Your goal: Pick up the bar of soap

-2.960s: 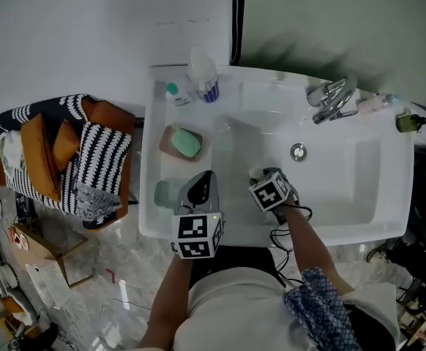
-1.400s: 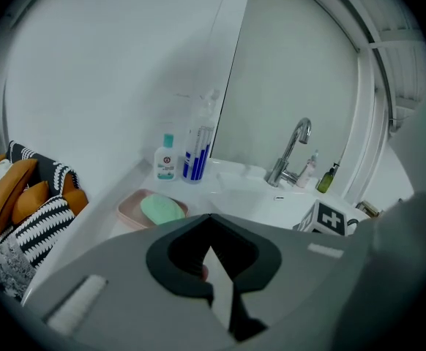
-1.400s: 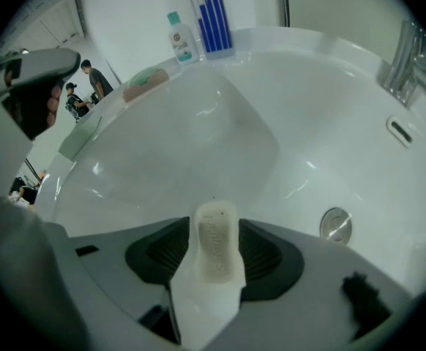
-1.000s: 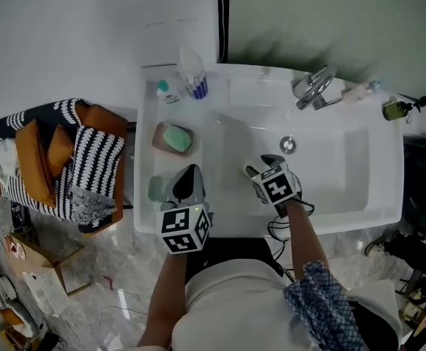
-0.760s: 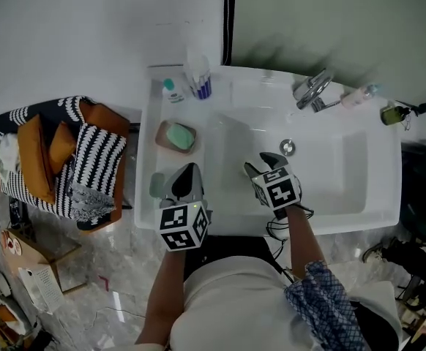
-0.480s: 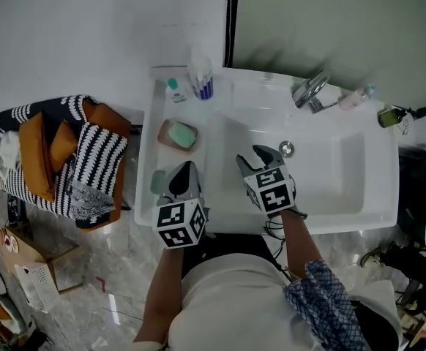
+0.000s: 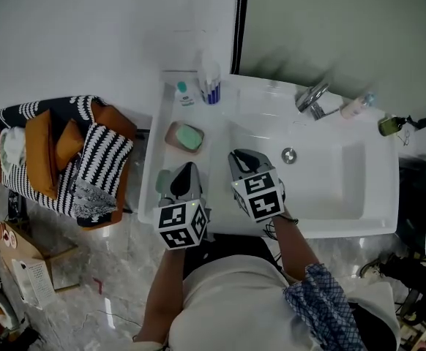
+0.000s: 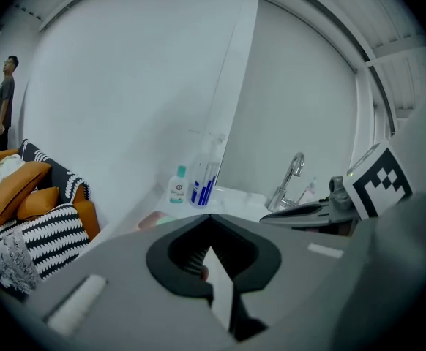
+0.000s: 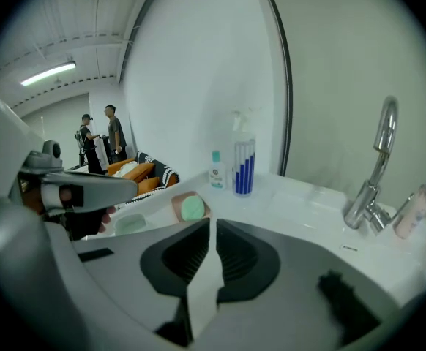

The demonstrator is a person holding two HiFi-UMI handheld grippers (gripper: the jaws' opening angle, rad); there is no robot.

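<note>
**Head view.** The step in hand is the approach. The bar of soap [image 7: 189, 137] lies ungrasped in its dish [image 7: 171, 132] on the ledge left of the basin [image 7: 345, 178]. The left gripper [image 7: 186, 174] hovers over that ledge, nearer the basin's front edge than the soap. The right gripper [image 7: 240, 156] hangs over the basin's left end.

**Left gripper view.** The jaws are together and hold nothing.

**Right gripper view.** The jaws have just been closing and now meet with nothing between them. The soap [image 9: 192, 208] sits ahead, apart from the tips.

**Next move.** It probably calls for spreading one gripper's jaws and lowering them around the soap.

Pale green soap bar [image 7: 190, 137], seemingly oval, lying flat in brownish dish [image 7: 171, 132] on sink ledge [image 7: 170, 112].
</note>
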